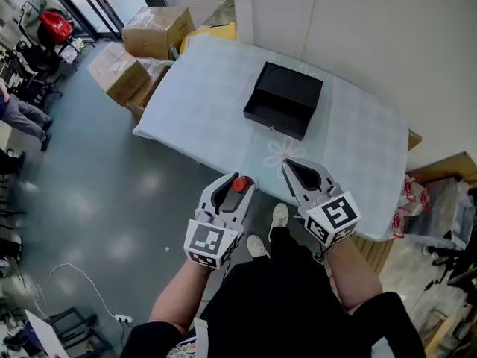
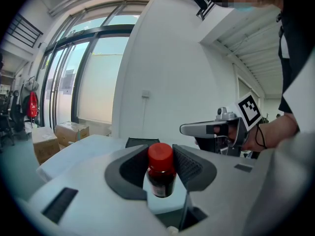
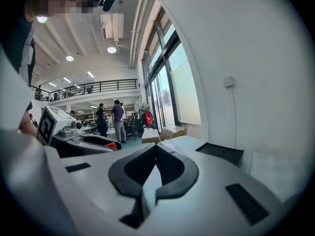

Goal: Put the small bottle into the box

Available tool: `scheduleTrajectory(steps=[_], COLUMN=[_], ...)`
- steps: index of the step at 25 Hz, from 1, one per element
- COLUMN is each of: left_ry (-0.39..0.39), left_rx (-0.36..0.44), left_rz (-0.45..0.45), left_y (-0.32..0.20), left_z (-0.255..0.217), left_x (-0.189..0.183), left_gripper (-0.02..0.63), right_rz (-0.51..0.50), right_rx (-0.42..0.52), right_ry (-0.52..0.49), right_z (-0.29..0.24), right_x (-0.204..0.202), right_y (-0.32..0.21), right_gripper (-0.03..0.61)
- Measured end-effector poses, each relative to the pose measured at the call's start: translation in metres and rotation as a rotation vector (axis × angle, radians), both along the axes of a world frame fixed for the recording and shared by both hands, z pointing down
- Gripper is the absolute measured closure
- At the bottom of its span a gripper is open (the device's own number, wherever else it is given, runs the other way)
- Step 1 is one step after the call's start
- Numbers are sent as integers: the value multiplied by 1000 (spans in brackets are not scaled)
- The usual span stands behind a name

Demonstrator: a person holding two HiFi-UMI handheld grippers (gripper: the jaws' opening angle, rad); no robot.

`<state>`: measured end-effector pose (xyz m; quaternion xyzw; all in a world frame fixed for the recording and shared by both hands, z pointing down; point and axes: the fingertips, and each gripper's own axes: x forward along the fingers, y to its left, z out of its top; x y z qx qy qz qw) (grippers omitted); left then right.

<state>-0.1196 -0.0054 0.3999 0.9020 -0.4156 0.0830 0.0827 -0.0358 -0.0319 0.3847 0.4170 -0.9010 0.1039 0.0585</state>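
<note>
Red-capped small bottle (image 2: 160, 173) stands pinched between the left gripper's (image 1: 234, 188) jaws; the right gripper's (image 3: 156, 151) jaws are pressed together.

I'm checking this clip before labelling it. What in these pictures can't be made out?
Small bottle label: left gripper view, print too small and blurred.
Bottle body: head view, jaws of the left gripper hide all but the red cap.
Box interior: both gripper views, its own near wall hides it.
</note>
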Motion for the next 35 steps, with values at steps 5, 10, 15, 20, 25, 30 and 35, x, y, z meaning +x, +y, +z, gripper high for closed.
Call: scheduleTrajectory(steps=[5, 10, 15, 20, 25, 30, 35], left_ry=[-16, -24, -39, -56, -71, -87, -100], left_rx=[-18, -32, -39, -50, -75, -71, -71], left_rz=[-7, -12, -18, -31, -65, -86, -88], left_y=[-23, -49, -78, -116, -151, -180, -206], left_z=[8, 11, 14, 29, 49, 57, 64], left_x=[24, 49, 71, 88, 103, 112, 120], left_gripper=[459, 457, 457, 459, 457, 457, 459], right_rz=[1, -4, -8, -11, -17, -42, -36], right_rx=[-17, -41, -62, -88, -111, -129, -148], right_ry=[-12, -24, -28, -40, -50, -45, -52], right_z=[7, 14, 24, 40, 54, 65, 72], right_x=[26, 49, 69, 88, 107, 115, 122], right_y=[-23, -49, -76, -110, -134, -146, -157], right_gripper=[569, 569, 569, 569, 569, 569, 569])
